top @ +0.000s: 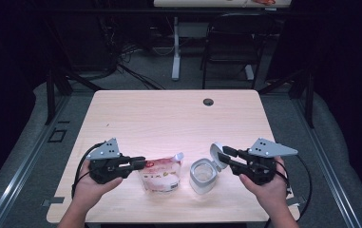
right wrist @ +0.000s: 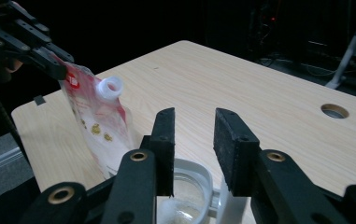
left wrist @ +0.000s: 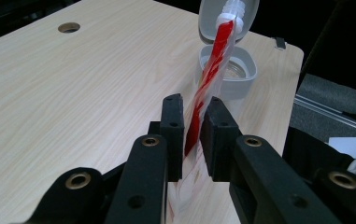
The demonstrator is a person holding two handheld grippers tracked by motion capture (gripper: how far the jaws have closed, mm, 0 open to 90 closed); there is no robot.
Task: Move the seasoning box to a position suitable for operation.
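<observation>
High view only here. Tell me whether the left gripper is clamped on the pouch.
Observer: Left gripper view: the pouch has its edge between the jaws of the left gripper, with a slim gap beside each pad.
Operator: Report the right gripper.
Observer: Right gripper view: the right gripper is open, nothing between its jaws, above the open jar.
Operator: Check the spout.
Observer: The spout is white and uncapped.

You can see red print and a small round mark on the white pouch (top: 160, 175), plus gold spots on its face in the right gripper view, but none of it is legible.
</observation>
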